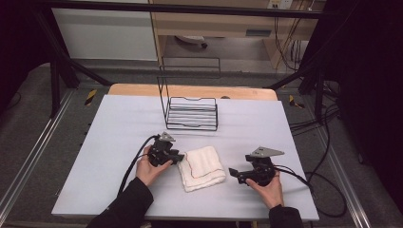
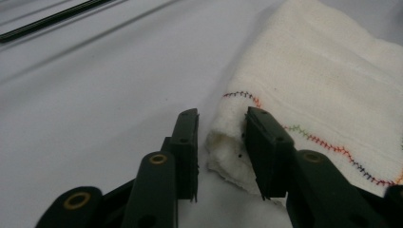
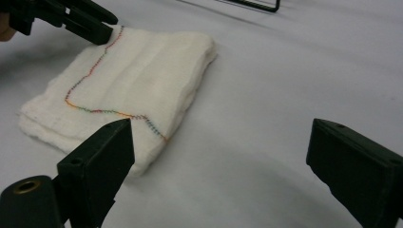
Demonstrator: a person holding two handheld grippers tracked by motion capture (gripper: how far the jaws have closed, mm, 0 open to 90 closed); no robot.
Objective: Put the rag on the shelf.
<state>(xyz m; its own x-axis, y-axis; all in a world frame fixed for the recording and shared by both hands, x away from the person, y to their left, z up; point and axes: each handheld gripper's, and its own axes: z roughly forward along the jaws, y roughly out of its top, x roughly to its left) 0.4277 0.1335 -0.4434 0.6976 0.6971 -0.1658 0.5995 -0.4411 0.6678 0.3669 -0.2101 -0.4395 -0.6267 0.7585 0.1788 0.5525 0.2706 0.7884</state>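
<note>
Cloth (image 1: pixel 203 167) lay folded at frame centre; left tool (image 2: pixel 221 142) straddled its corner, not yet pinching; right tool (image 3: pixel 218 156) gaped, empty. Next, probably: close left and lift.

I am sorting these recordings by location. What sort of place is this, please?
Probably a lab or workshop set up for recording handling work. A white table stands inside a dark metal frame, cables trail across the floor, and on the table are a folded white cloth and a black wire rack.
</note>
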